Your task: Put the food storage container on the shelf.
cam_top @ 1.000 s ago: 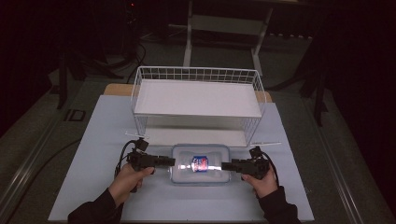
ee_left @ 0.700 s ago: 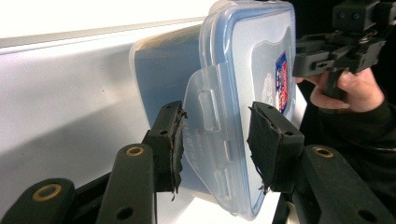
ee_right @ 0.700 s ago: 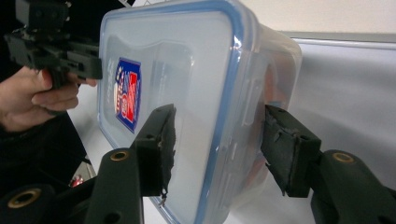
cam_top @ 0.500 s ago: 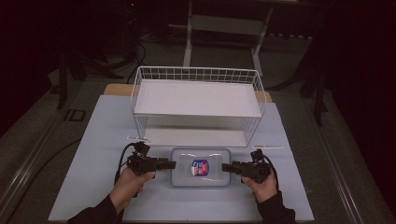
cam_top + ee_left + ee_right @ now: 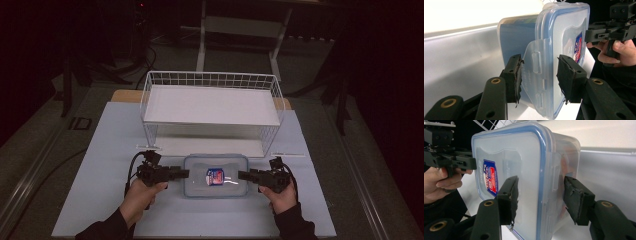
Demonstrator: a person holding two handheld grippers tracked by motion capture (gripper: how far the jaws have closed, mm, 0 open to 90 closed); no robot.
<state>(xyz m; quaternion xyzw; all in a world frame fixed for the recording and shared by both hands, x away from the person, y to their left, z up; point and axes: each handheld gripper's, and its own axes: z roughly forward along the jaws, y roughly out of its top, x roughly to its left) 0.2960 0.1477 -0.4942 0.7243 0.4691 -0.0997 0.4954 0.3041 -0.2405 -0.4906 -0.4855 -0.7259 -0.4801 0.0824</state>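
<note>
Container (image 5: 200,186) lay between tips of both grippers, lid up; basket (image 5: 210,79) stood beyond them. Left gripper (image 5: 186,173) pinched container at latch flap (image 5: 535,67). Right gripper (image 5: 241,174) was spread astride opposite end, one pad clear of wall. Best seemed: close right squarely, then lift both level. Gripper views showed pad contact; high view showed basket's place.

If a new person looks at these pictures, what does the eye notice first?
First comes the clear lidded container with a red and blue label, lying near the front of the pale table. The left gripper and right gripper meet it from either end. Behind it stands a white wire basket.
</note>
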